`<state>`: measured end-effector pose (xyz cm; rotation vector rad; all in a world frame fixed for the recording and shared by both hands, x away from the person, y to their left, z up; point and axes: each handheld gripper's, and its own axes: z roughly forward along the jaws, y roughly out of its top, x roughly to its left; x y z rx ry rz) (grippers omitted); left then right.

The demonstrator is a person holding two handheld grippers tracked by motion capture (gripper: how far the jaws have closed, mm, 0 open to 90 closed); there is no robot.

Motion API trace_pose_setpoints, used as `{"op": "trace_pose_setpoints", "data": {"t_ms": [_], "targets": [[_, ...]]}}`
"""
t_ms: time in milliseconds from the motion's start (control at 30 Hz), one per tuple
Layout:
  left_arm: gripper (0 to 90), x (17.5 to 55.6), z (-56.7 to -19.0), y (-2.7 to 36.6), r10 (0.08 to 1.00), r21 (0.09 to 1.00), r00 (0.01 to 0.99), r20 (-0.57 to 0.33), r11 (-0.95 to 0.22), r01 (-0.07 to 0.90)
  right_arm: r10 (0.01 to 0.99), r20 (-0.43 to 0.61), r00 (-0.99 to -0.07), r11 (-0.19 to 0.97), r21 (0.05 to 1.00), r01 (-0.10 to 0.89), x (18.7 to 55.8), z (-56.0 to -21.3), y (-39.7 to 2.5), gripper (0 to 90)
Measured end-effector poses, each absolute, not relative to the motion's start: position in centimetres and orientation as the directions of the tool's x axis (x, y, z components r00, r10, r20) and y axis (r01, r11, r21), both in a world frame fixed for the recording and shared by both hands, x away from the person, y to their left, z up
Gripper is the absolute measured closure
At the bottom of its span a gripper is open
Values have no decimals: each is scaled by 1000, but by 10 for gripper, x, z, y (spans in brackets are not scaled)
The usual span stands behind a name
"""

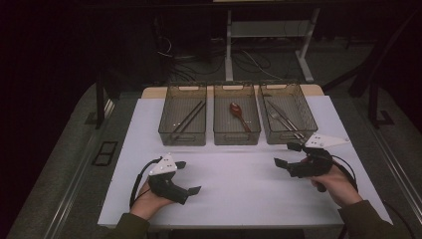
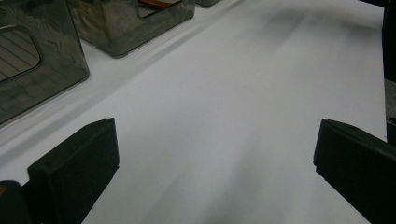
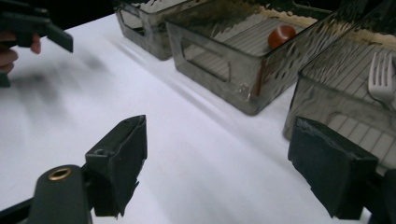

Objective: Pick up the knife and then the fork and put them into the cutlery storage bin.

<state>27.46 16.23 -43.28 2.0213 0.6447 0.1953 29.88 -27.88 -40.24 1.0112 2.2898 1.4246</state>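
Three smoky clear bins stand in a row at the back of the white table (image 1: 239, 184). The left bin (image 1: 182, 119) holds dark chopsticks (image 1: 189, 119). A red-brown spoon (image 1: 239, 115) lies in the middle bin (image 1: 236, 119), and its bowl (image 3: 281, 35) shows through the wall. The right bin (image 1: 287, 117) holds a fork (image 3: 382, 77) and other metal cutlery (image 1: 283, 118). My left gripper (image 1: 188, 177) rests open at the front left with nothing between its jaws. My right gripper (image 1: 287, 154) hovers open just in front of the right bin, holding nothing.
A wooden table edge (image 1: 149, 91) shows behind the white sheet. Beyond it are cables (image 1: 199, 59) and a white desk frame (image 1: 268, 45) on the floor. Dark stands (image 1: 102, 94) flank the table. In the right gripper view, the other hand's gripper (image 3: 32, 25) is at top left.
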Motion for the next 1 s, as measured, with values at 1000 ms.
{"op": "trace_pose_setpoints", "data": {"t_ms": [1000], "targets": [[0, 274, -432, 163, 520, 842, 846, -117, -399, 363, 678, 116, -726, 292, 864, 410, 261, -439, -305, 166]]}}
